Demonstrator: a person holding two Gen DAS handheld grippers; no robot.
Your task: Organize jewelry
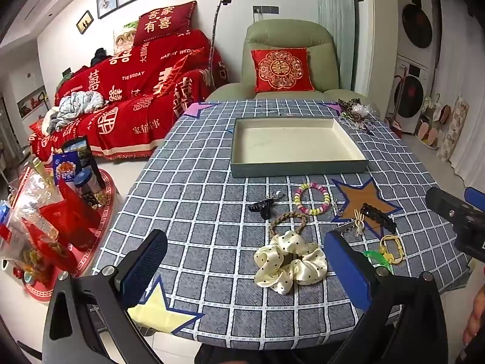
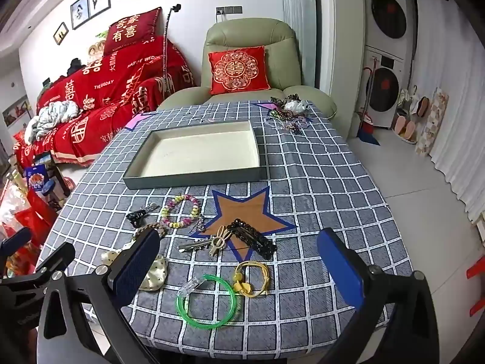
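Note:
An empty grey tray (image 1: pixel 298 168) (image 2: pixel 194 179) with a cream inside lies mid-table. In front of it lie a cream polka-dot scrunchie (image 1: pixel 289 262) (image 2: pixel 153 274), a braided brown band (image 1: pixel 288 220), a pastel bead bracelet (image 1: pixel 312 198) (image 2: pixel 180 210), a black claw clip (image 1: pixel 260 206) (image 2: pixel 136 215), a black beaded barrette (image 1: pixel 377 215) (image 2: pixel 251 235), a yellow hair tie (image 2: pixel 251 277) and a green hoop (image 2: pixel 207 303). My left gripper (image 1: pixel 245 268) is open over the scrunchie, apart from it. My right gripper (image 2: pixel 238 273) is open above the yellow tie and green hoop.
More jewelry (image 1: pixel 354 113) (image 2: pixel 288 112) is piled at the table's far right corner. Star patches (image 1: pixel 363 201) (image 2: pixel 242 212) mark the checked cloth. A green armchair (image 1: pixel 288 60) stands behind the table, a red sofa (image 1: pixel 136 91) to the left, snacks (image 1: pixel 60 206) on a low red stand.

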